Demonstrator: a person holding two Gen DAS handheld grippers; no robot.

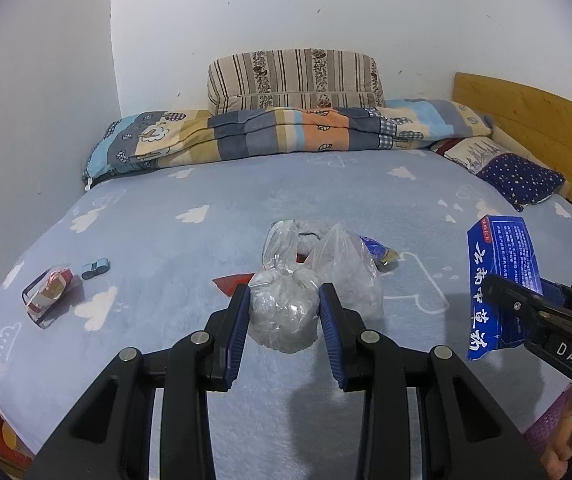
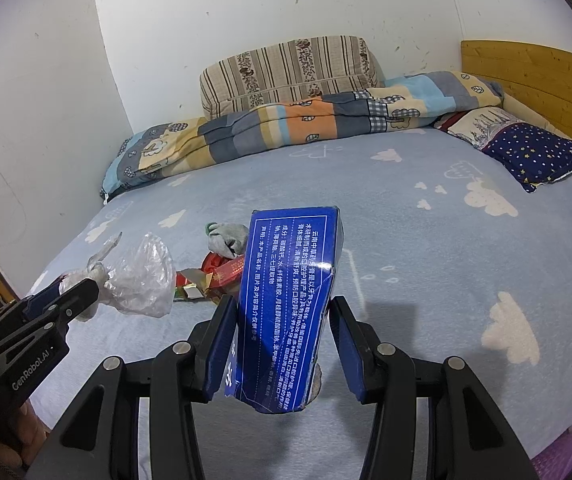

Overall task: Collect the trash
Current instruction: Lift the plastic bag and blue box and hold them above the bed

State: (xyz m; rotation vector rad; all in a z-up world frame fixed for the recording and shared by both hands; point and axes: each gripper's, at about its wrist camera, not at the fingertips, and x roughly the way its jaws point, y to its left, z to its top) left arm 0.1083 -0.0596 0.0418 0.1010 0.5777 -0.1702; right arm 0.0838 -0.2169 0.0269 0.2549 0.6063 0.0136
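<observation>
My left gripper (image 1: 284, 304) is shut on a crumpled clear plastic bag (image 1: 286, 312) and holds it above the bed; the bag (image 2: 138, 284) and gripper (image 2: 82, 292) also show at the left of the right wrist view. My right gripper (image 2: 284, 320) is shut on a long blue box with white Chinese print (image 2: 290, 304), held upright; the box (image 1: 502, 280) also shows at the right of the left wrist view. On the sheet lie a red wrapper (image 1: 232, 282), a red and white packet (image 1: 50, 290), a small blue item (image 1: 95, 269) and a red box with scraps (image 2: 222, 276).
The bed has a light blue cloud-print sheet (image 1: 166, 240). A folded patchwork quilt (image 1: 286, 132) and a striped cushion (image 1: 292, 78) lie at the far side by the wall. A starry pillow (image 1: 520, 178) and wooden headboard (image 1: 534, 128) are at right. A grey glove (image 2: 228, 236) lies mid-bed.
</observation>
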